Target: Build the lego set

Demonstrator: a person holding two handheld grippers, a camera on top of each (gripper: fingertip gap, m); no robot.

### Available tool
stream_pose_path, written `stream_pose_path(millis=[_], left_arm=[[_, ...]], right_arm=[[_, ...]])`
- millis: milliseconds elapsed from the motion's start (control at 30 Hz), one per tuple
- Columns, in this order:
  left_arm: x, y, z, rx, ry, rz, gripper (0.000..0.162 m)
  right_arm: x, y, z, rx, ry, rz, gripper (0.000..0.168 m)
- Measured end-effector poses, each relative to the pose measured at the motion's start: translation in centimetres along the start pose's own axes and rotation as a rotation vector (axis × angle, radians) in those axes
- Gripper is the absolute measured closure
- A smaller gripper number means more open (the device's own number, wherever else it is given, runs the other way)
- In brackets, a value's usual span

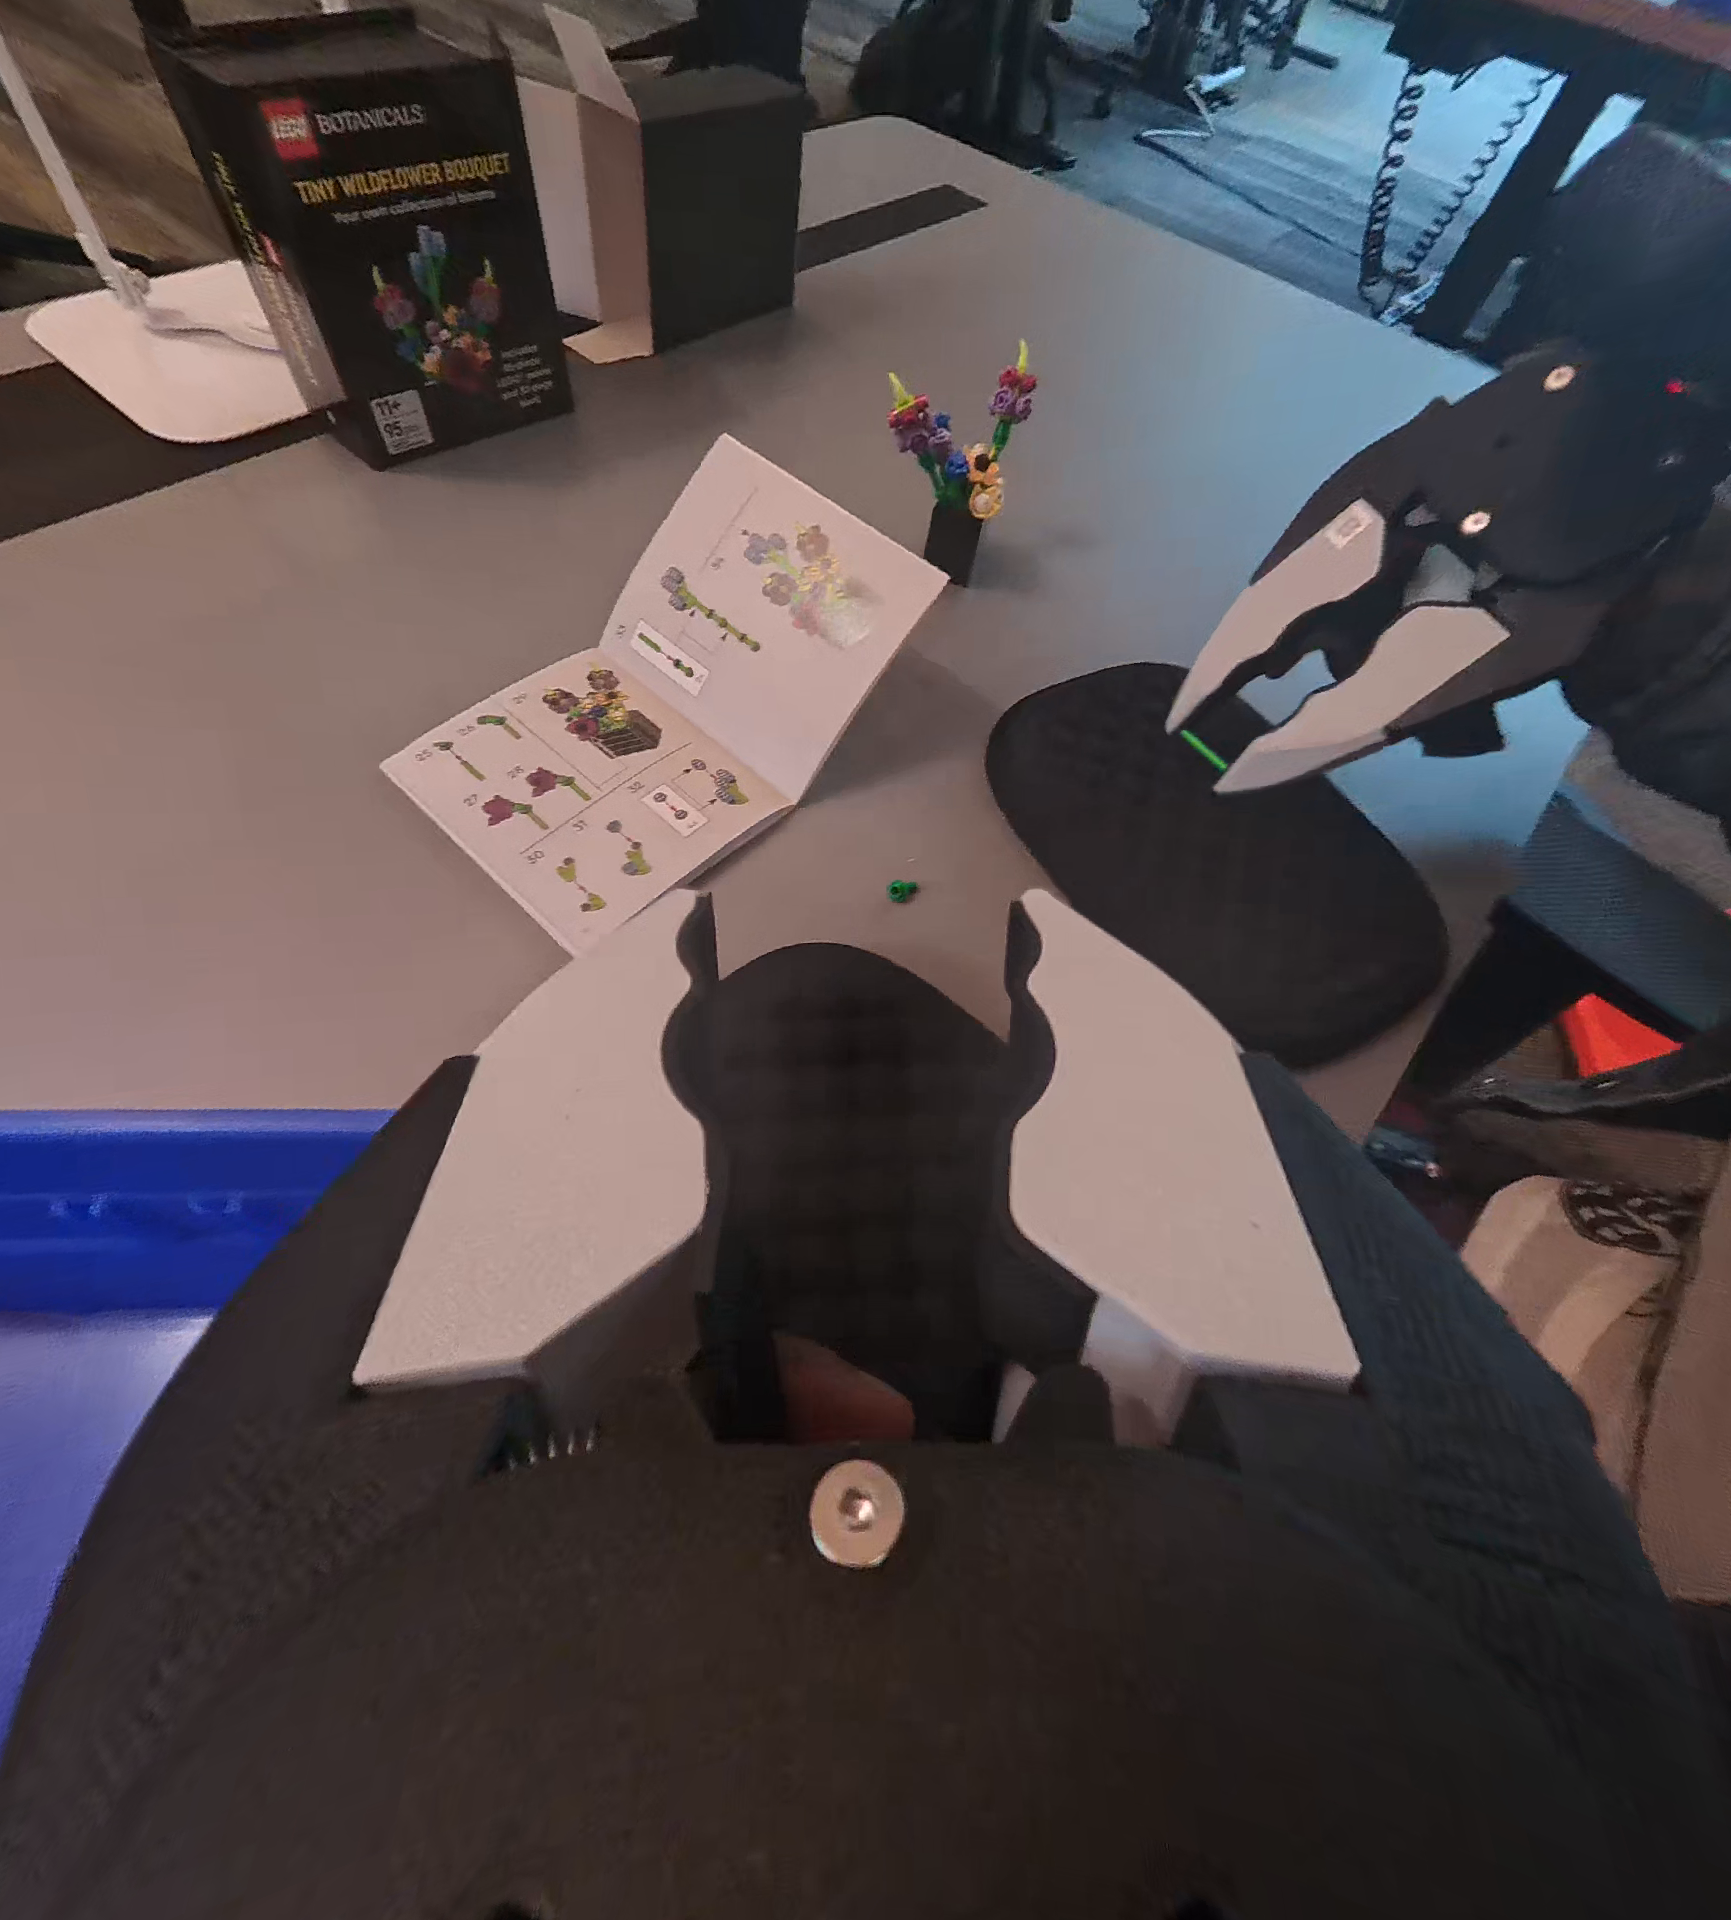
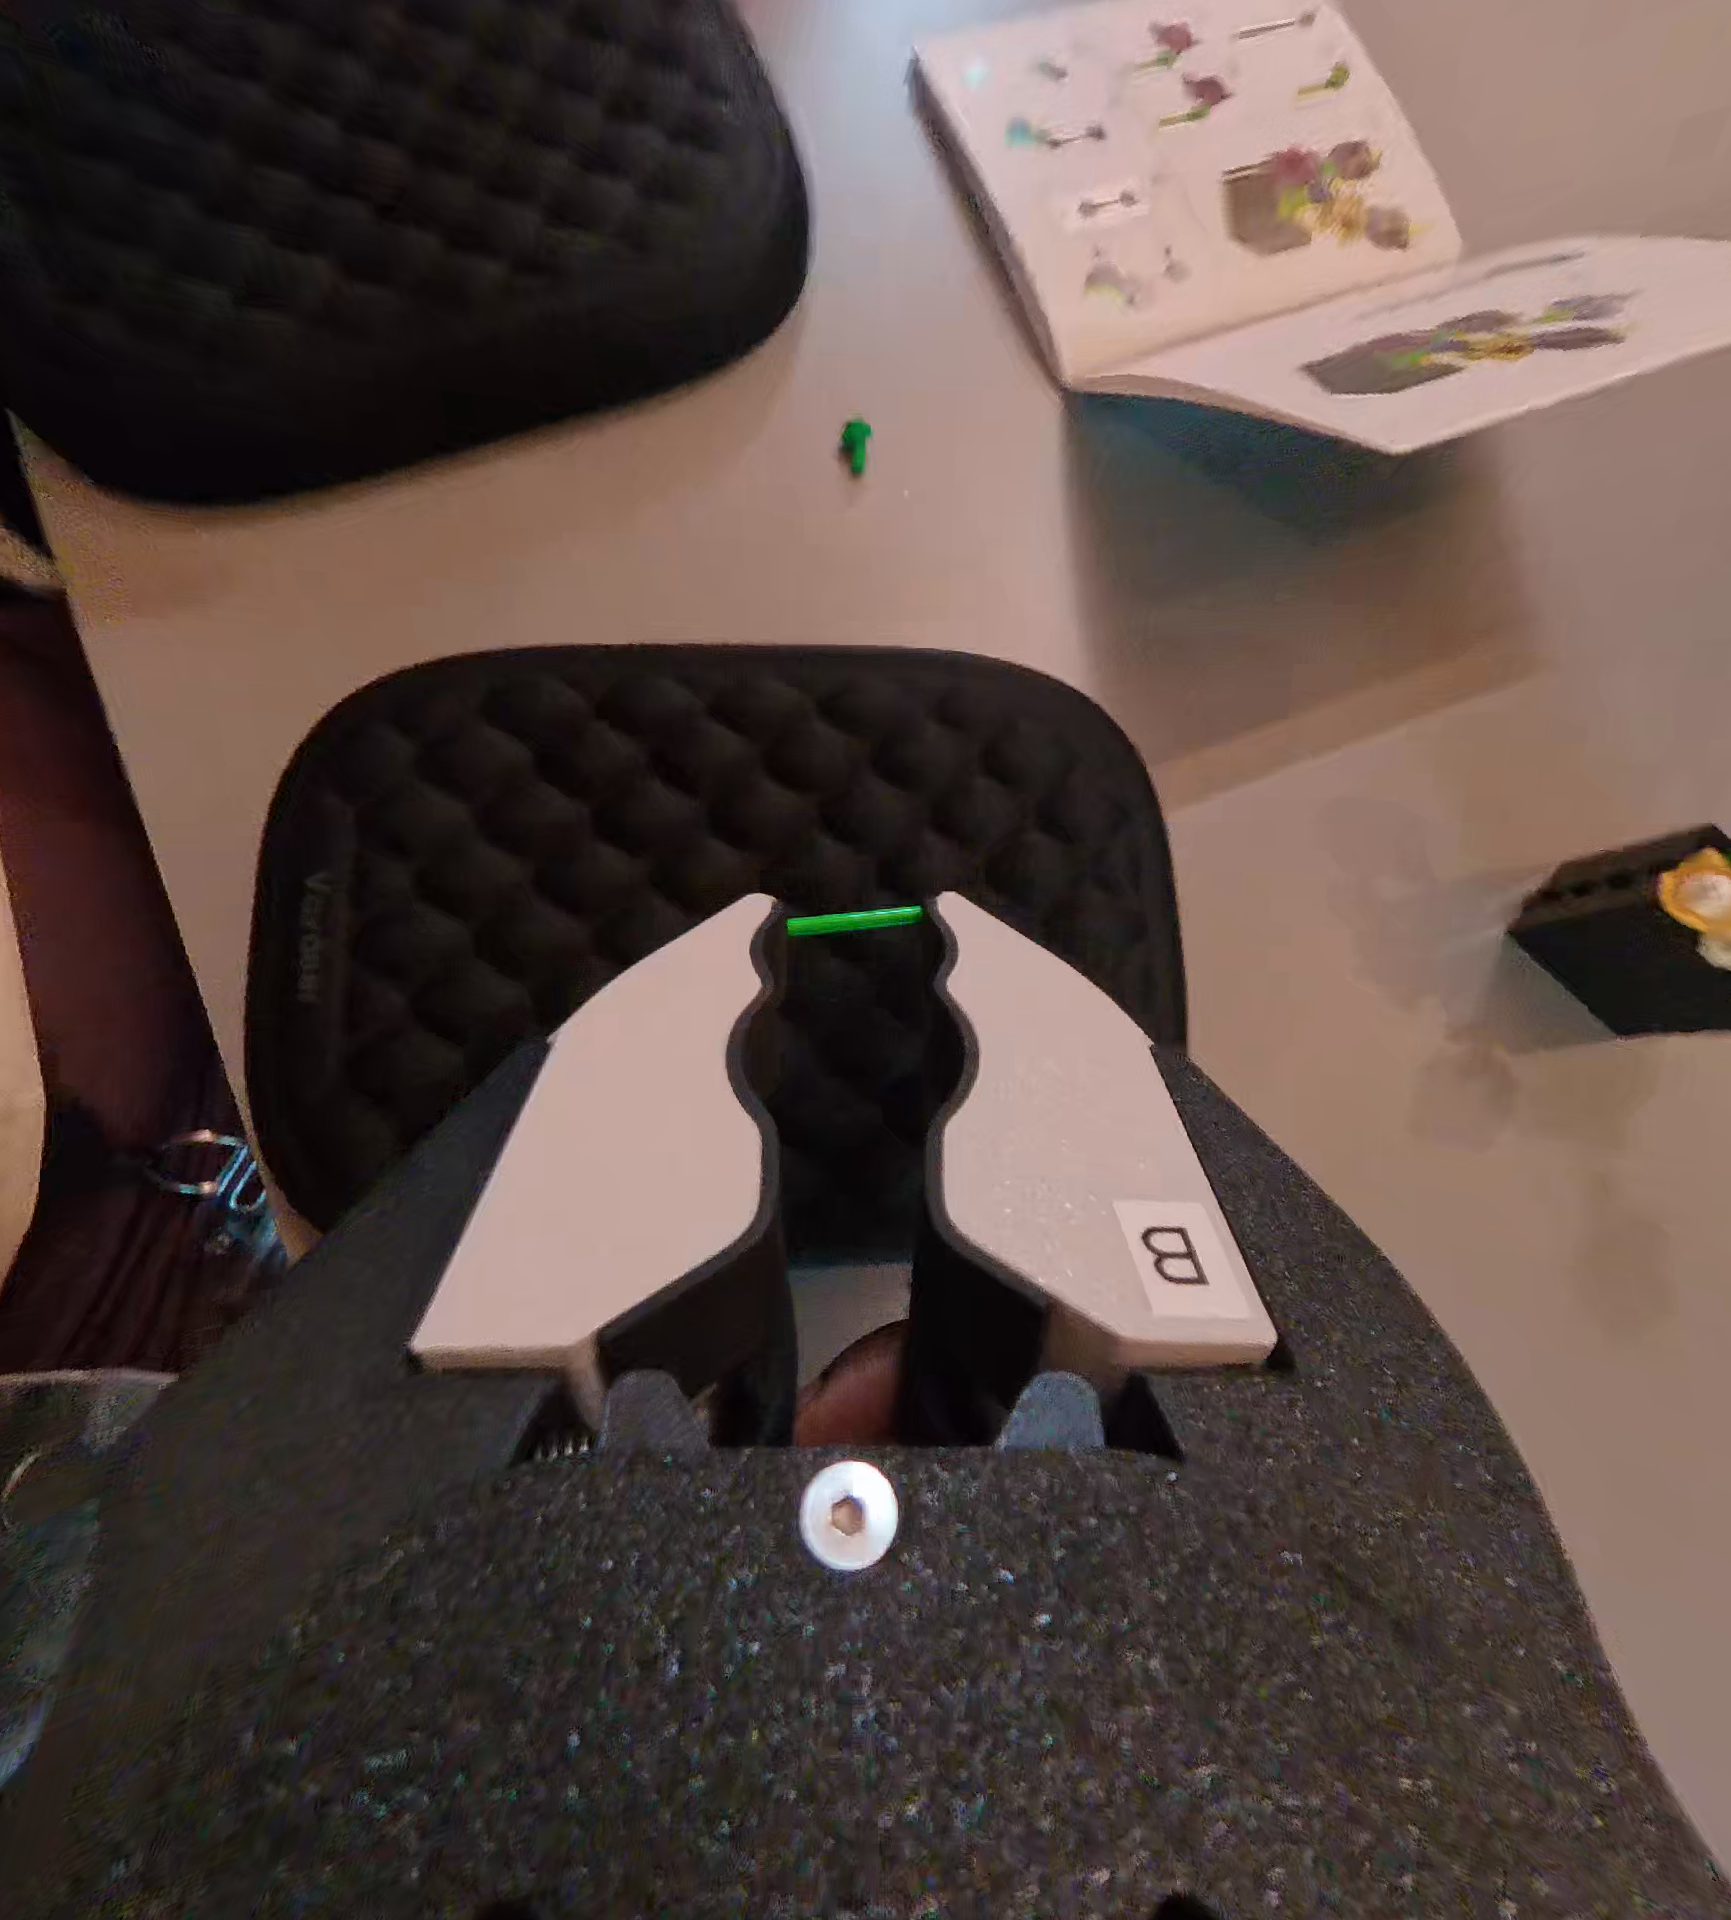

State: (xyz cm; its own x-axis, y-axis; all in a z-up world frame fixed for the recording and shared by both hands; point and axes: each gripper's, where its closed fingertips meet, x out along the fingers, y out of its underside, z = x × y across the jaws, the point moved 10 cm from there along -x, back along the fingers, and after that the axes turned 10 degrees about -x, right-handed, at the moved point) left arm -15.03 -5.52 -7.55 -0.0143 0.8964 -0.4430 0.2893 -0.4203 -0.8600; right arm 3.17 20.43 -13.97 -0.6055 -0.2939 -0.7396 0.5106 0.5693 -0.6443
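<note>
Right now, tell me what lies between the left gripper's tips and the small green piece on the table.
Nothing: in the left wrist view only bare grey table separates the open left gripper from the small green piece.

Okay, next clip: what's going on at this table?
A person is building a small lego flower set with two handheld grippers. The right gripper pinches a thin green rod end to end between its fingertips, above a black quilted pad. The left gripper is open and empty, pointing toward a small green piece loose on the grey table. The open instruction booklet and the partly built bouquet sit beyond.
</note>
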Motion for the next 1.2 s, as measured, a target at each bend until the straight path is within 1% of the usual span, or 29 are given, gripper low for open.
stream_pose_path(millis=[67, 167, 233, 333, 400, 500, 600, 667, 767, 833, 900, 1000, 1100, 1200], left_arm=[[-0.2, 0.2, -0.1, 0.009, -0.003, -0.002, 0.108], [-0.7, 0.4, -0.2, -0.023, 0.037, -0.024, 0.107], [-1.0, 0.5, 0.1, -0.025, 0.008, -0.018, 0.107], [-1.4, 0.8, 0.0, -0.035, 0.001, -0.028, 0.108], [-1.6, 0.9, 0.0, -0.040, 0.009, -0.030, 0.107], [-1.6, 1.0, 0.1, -0.020, -0.016, -0.010, 0.108], [-1.7, 1.1, 0.1, -0.004, -0.016, -0.001, 0.108], [-1.7, 1.2, 0.1, -0.004, -0.009, -0.005, 0.108], [-1.5, 1.3, 0.2, -0.010, -0.011, -0.012, 0.108], [-1.4, 1.4, 0.1, -0.011, -0.019, -0.010, 0.108], [-1.3, 1.5, -0.1, 0.002, -0.021, -0.005, 0.108], [-1.2, 1.6, -0.3, 0.025, -0.027, 0.013, 0.108], [-1.1, 1.7, -0.4, 0.047, -0.017, 0.034, 0.108], [-1.0, 1.8, -0.3, 0.045, -0.019, 0.020, 0.109]], right_arm=[[0.3, -0.1, 0.0, -0.101, -0.058, -0.013, 0.144], [0.4, -0.3, -0.7, -0.311, -0.155, 0.004, 0.144], [0.6, -0.6, -1.4, -0.419, -0.217, 0.043, 0.143], [1.2, -1.2, -2.0, -0.496, -0.312, 0.097, 0.143], [1.4, -1.6, -2.3, -0.518, -0.332, 0.124, 0.137], [1.4, -1.7, -2.6, -0.537, -0.340, 0.148, 0.134], [1.2, -1.9, -2.7, -0.515, -0.315, 0.121, 0.134], [1.1, -2.5, -2.9, -0.456, -0.270, 0.045, 0.140], [2.2, -4.3, -3.2, -0.297, -0.170, -0.070, 0.149], [3.9, -5.4, -3.2, -0.178, -0.142, -0.094, 0.149], [5.9, -6.0, -3.0, -0.124, -0.134, -0.075, 0.149], [8.2, -6.3, -3.1, -0.110, -0.124, 0.001, 0.153], [9.4, -6.8, -3.2, -0.104, -0.138, 0.020, 0.155], [10.0, -7.2, -3.3, -0.115, -0.129, 0.026, 0.157]])
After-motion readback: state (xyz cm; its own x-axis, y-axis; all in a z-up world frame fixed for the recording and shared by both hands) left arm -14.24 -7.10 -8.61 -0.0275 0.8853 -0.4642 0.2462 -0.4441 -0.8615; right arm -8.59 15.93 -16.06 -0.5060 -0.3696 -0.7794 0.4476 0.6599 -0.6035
